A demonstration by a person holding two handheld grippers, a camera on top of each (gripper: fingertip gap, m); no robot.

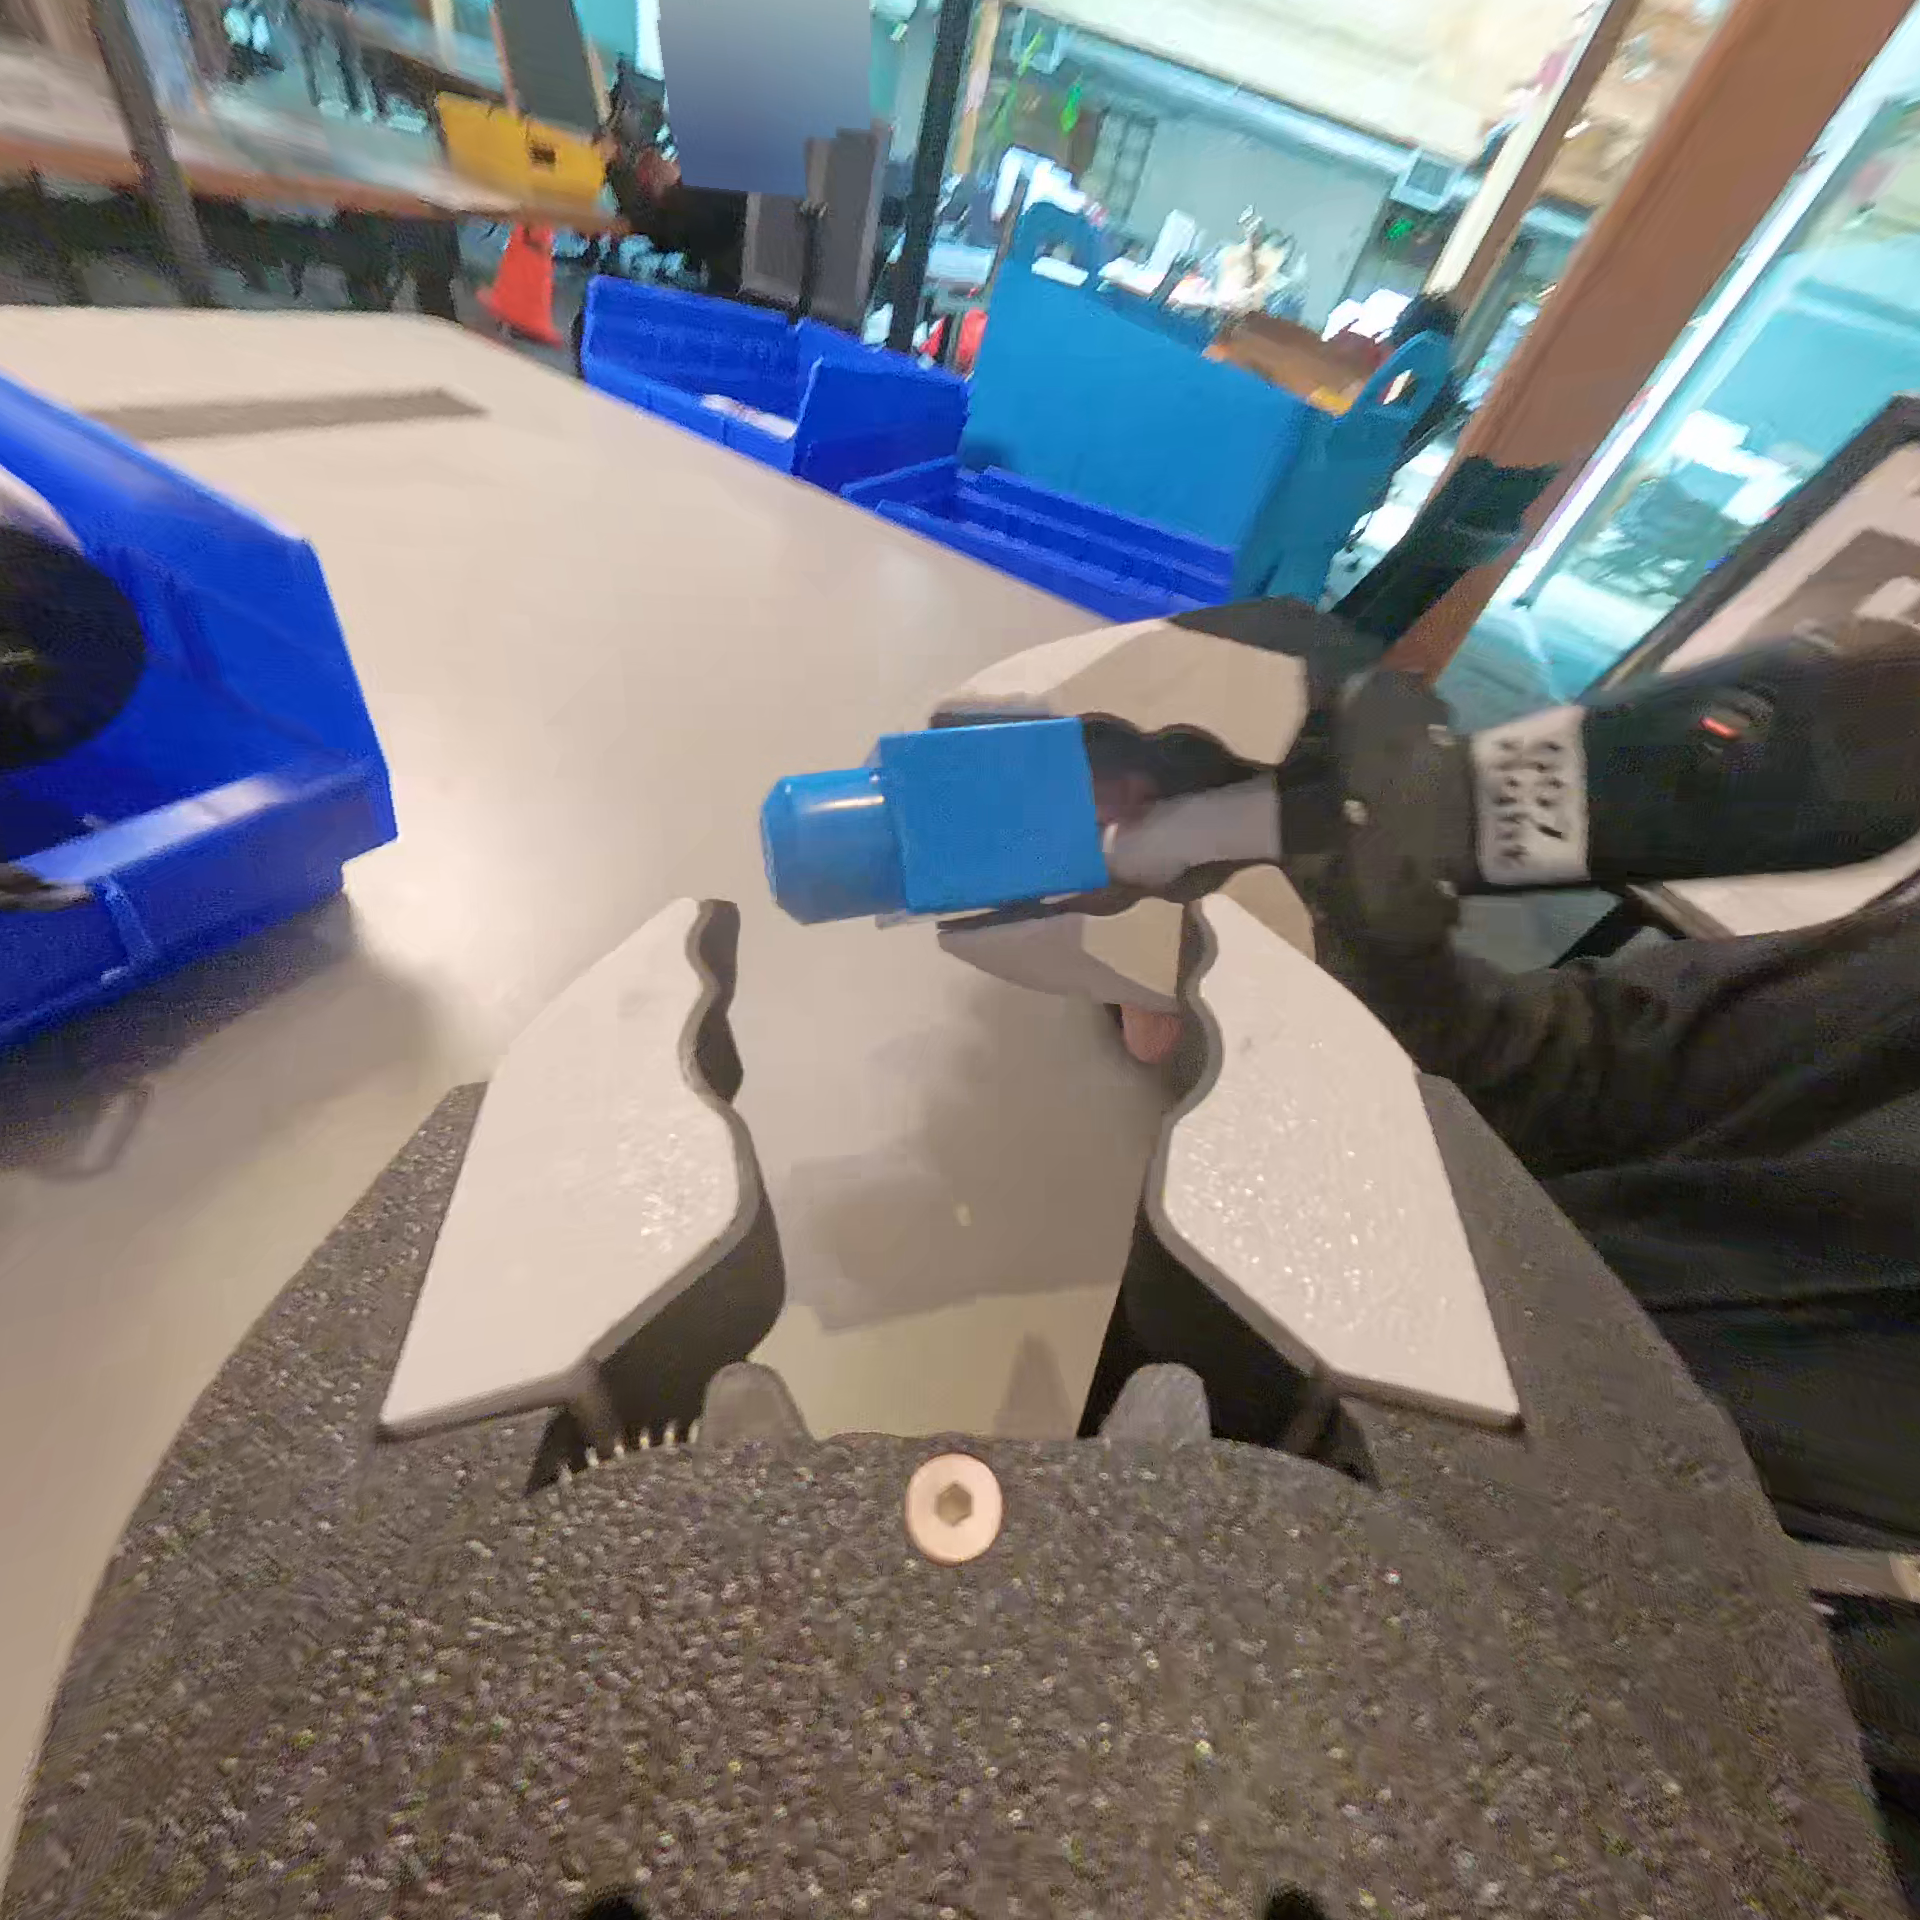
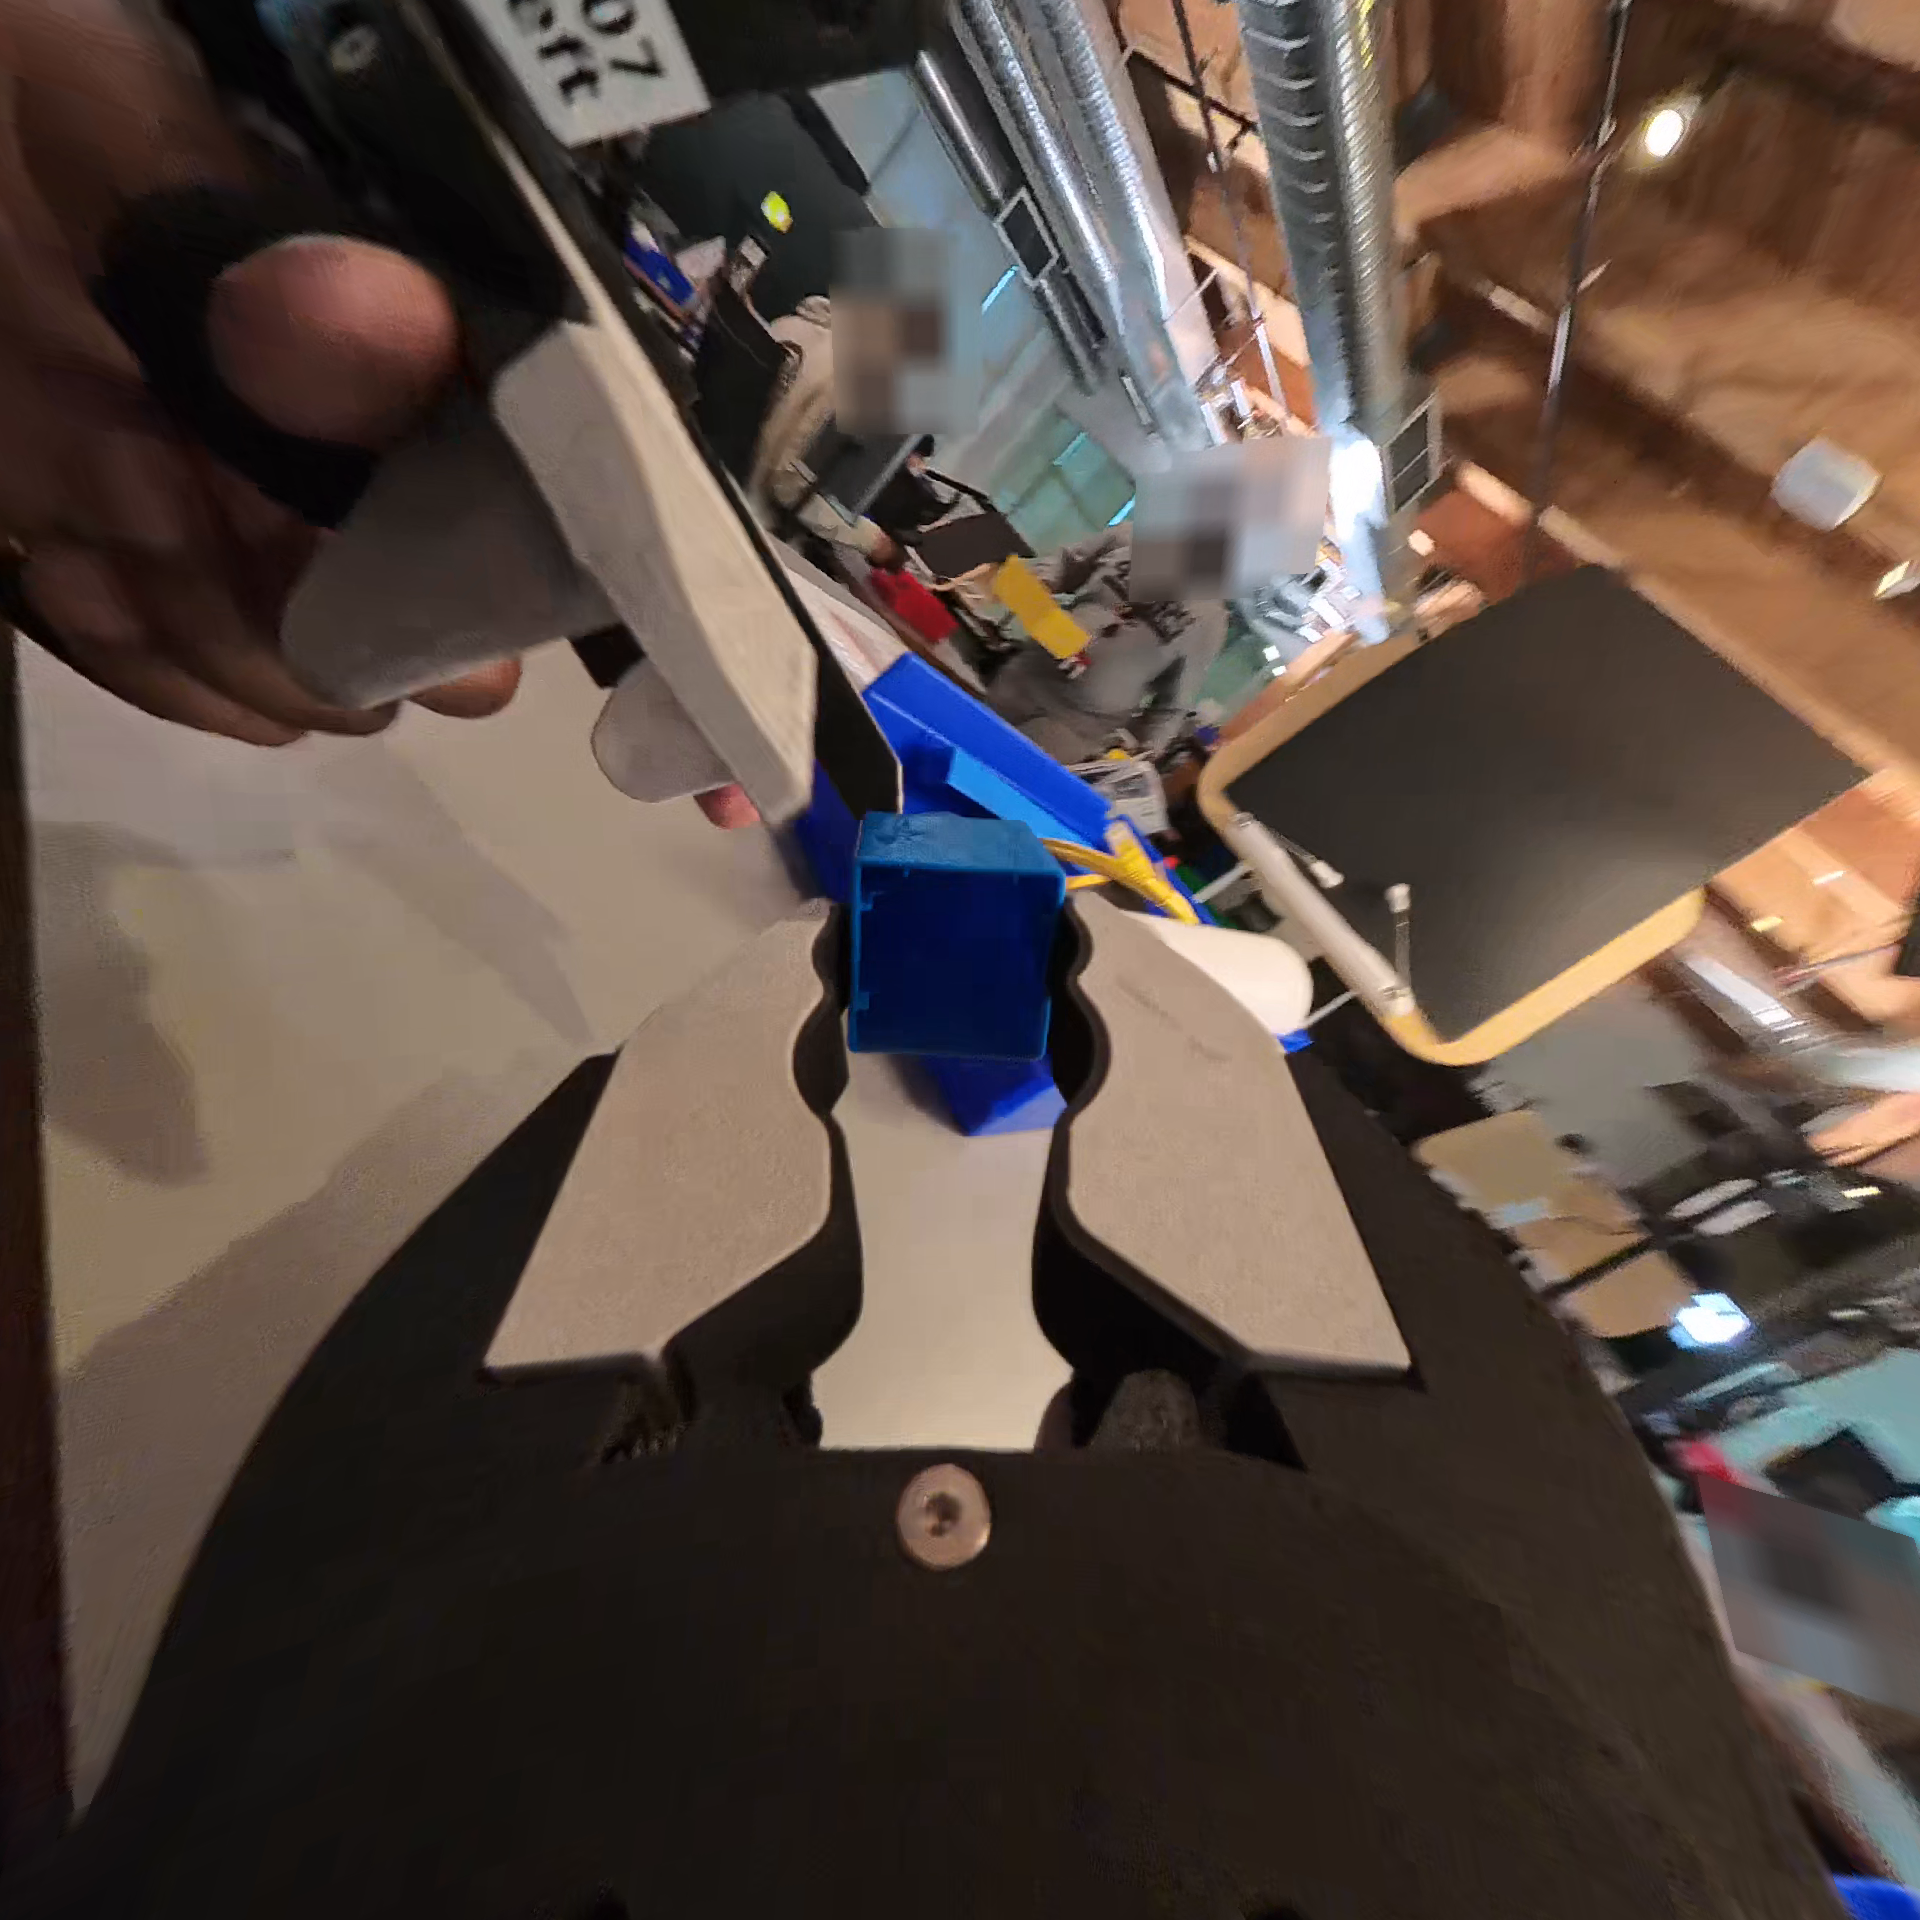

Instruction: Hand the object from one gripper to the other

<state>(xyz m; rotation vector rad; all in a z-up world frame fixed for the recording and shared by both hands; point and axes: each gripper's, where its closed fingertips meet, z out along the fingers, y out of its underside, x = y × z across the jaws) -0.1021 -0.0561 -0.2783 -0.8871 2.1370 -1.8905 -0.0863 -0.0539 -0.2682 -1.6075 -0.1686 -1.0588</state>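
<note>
The handover is not yet done: the right gripper has its fingers clamped on the blue block, held above the table, while the left gripper, fingers apart and empty, waits just below the block.

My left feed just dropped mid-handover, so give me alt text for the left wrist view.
The right gripper reaches in from the right, shut on a blue block whose round end points left. The left gripper, open and empty, waits just below it over the grey table. A blue bin sits at the left edge.
</note>
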